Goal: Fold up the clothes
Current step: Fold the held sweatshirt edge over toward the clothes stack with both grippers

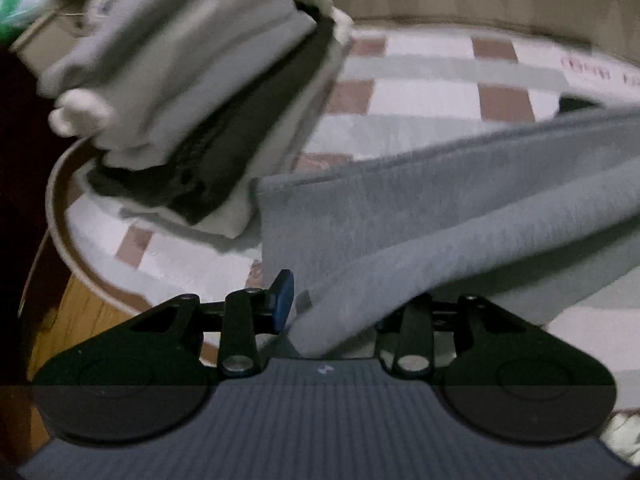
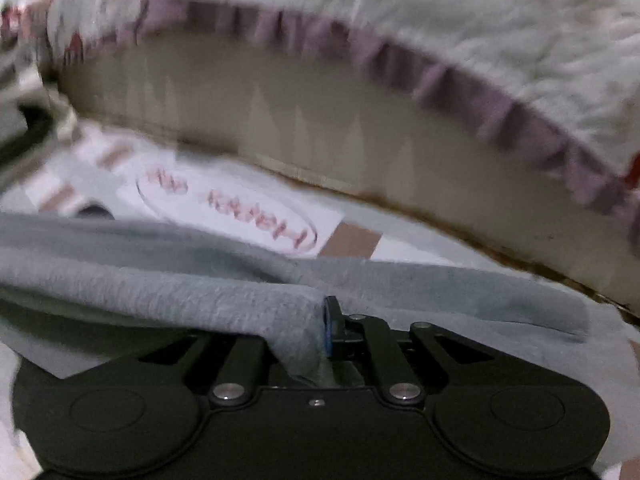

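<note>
A checked tablecloth covers the round table — a frilled quilt lies beyond it.

My left gripper is black with silver screws, round hubs, a blue pad and a ribbed grey base; my right gripper matches, all black.

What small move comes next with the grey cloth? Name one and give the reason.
Probably bring the right hand-held gripper down to the checked table cover and lay the grey cloth flat. It is shut on the cloth's edge, while the left hand-held gripper stands open around the other end.
</note>
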A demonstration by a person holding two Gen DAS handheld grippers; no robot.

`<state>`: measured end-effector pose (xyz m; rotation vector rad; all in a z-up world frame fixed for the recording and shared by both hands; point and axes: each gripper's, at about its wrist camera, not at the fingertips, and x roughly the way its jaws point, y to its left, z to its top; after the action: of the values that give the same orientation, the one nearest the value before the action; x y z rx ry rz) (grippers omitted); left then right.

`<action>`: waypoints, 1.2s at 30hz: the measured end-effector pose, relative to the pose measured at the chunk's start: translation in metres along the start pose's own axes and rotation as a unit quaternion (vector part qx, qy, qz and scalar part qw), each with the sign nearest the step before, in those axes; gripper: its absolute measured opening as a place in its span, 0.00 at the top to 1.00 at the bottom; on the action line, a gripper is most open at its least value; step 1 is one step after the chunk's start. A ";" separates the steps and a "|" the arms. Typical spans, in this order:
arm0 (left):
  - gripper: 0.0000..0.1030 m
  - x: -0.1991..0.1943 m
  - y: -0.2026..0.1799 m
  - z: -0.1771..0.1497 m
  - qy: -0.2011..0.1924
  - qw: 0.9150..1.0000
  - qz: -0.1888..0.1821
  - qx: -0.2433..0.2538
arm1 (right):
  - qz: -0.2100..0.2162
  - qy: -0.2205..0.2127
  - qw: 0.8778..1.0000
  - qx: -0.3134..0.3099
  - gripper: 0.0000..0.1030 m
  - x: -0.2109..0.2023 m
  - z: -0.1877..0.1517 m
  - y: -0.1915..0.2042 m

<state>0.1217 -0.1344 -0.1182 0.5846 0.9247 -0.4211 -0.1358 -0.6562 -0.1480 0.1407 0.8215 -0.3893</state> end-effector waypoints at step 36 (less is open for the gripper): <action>0.48 -0.009 0.065 -0.088 -0.148 0.968 -0.057 -0.193 | 0.013 0.058 0.997 0.041 0.70 0.054 0.010 -0.016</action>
<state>0.0996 -0.0276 -0.1327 0.1064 0.7280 -0.4051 -0.1021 -0.6889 -0.1806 0.2518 0.9178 -0.3937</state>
